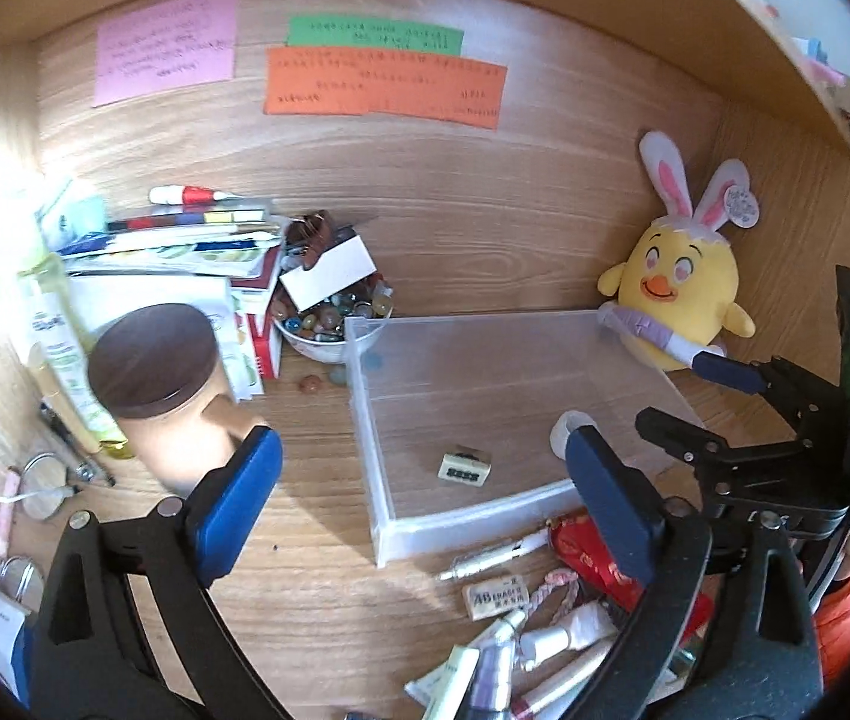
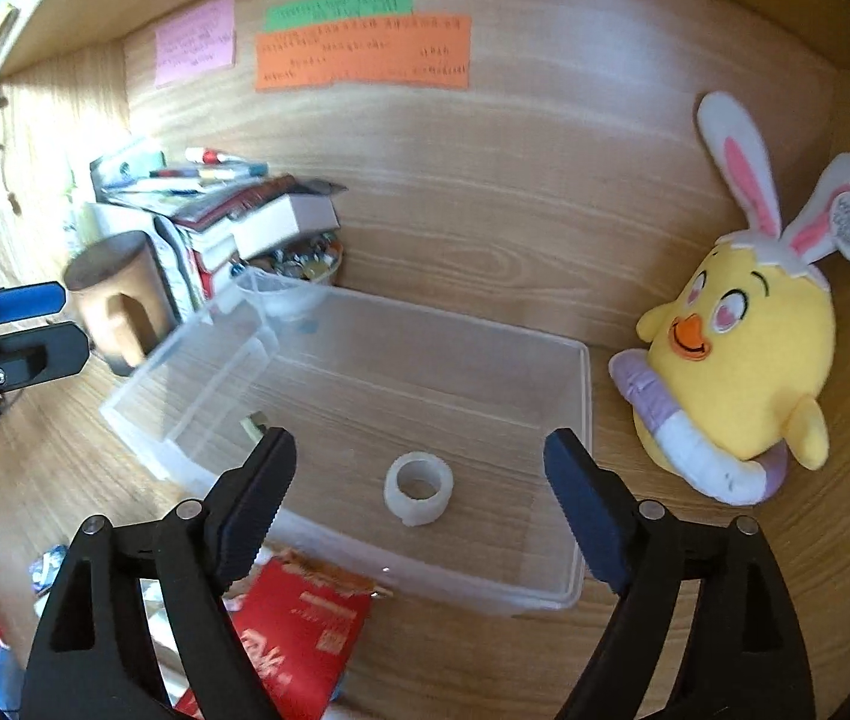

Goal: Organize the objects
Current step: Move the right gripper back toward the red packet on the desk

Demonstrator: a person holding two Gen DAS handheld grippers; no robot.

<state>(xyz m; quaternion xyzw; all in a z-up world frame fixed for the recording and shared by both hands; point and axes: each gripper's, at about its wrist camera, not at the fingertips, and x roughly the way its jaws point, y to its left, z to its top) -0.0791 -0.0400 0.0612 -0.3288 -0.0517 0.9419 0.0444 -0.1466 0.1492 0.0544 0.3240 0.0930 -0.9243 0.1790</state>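
Blue-padded left tongs (image 1: 419, 510) filled the bottom of the left wrist view, their jaws wide apart and nothing between them. Just under and to the right of them, along the bench's (image 1: 317, 570) near edge, lay the loose clutter left to sort: a small cream eraser with black print (image 1: 495, 597), a slim silver pen-like tube (image 1: 493, 558), a red foil packet (image 1: 589, 549) and several white squeeze tubes (image 1: 550, 639). Beyond this heap stood the clear rectangular plastic box (image 1: 374, 480), its long side running left to right toward the bench's back right corner, with a small cream stamp-like block (image 1: 465, 465) already on its floor. The eraser's long axis lay roughly parallel to the box's near wall, close under the left tongs' right pad.

From the right wrist view, the right tongs (image 2: 419, 498) hung over the near half of the same box (image 2: 580, 438), also wide open and empty. Directly between their pads, on the box floor, sat a translucent white roll of tape (image 2: 419, 489), lying flat, untouched by either pad. The red packet (image 2: 299, 618) lay outside the near wall, below the left pad. By my reading the heap lay nearer the left tongs, which would only need to drop back toward the near edge.
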